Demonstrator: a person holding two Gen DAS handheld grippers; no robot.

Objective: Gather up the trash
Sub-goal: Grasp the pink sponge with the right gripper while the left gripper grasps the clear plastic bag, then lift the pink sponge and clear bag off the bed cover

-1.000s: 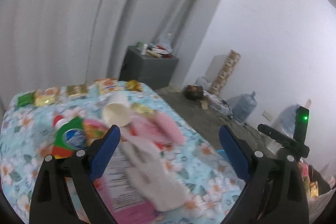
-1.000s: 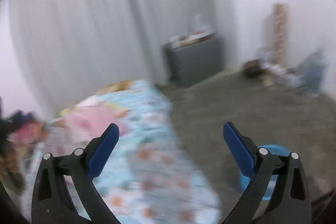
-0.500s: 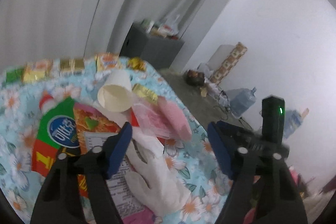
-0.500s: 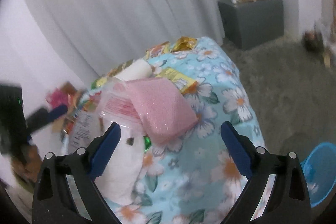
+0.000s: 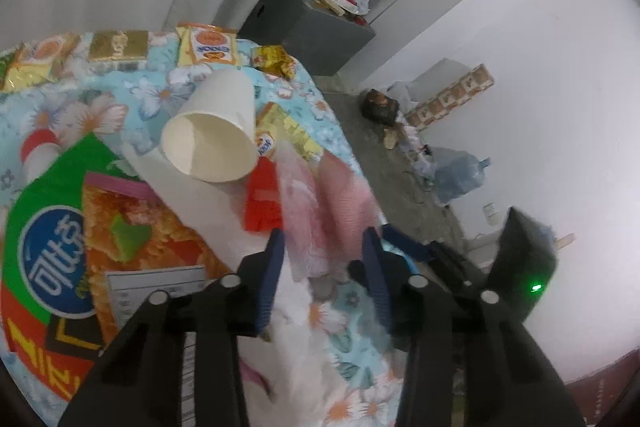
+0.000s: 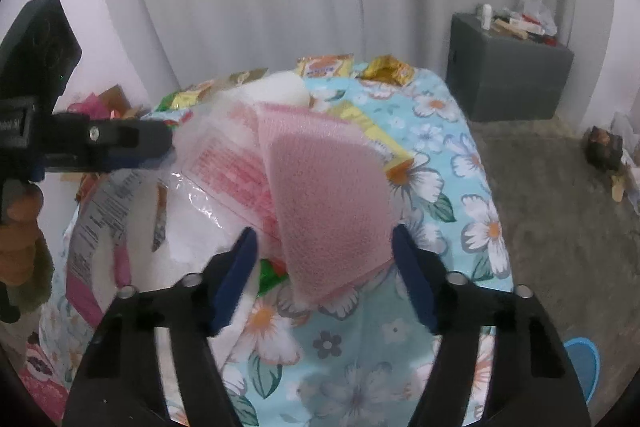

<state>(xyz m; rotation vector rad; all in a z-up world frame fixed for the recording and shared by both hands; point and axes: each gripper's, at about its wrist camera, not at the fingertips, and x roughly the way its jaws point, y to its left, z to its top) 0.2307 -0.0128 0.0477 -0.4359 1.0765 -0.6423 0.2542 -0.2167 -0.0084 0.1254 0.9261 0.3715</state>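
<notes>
A pile of trash lies on a table with a floral cloth (image 6: 452,163). A pink foam sheet (image 6: 324,195) lies on a clear plastic wrapper with red print (image 6: 236,167). My right gripper (image 6: 324,255) is open, its fingers either side of the foam sheet's near edge. My left gripper (image 5: 324,259) is open but narrowed around the wrapper's edge (image 5: 304,211); it also shows in the right wrist view (image 6: 132,147). A white paper cup (image 5: 216,131) lies on its side beside a white tissue (image 5: 192,195) and a large green-orange snack bag (image 5: 72,235).
Several snack packets (image 5: 208,43) line the table's far edge. A grey cabinet (image 6: 508,67) with clutter stands by the curtain. A blue bin (image 6: 584,359) sits on the floor at right. A water jug (image 5: 460,175) and boxes lie by the wall.
Both grippers moved in over the pile. The left gripper's fingers narrowed around the wrapper. The right gripper swung from the floor toward the pink foam sheet and now straddles it.
</notes>
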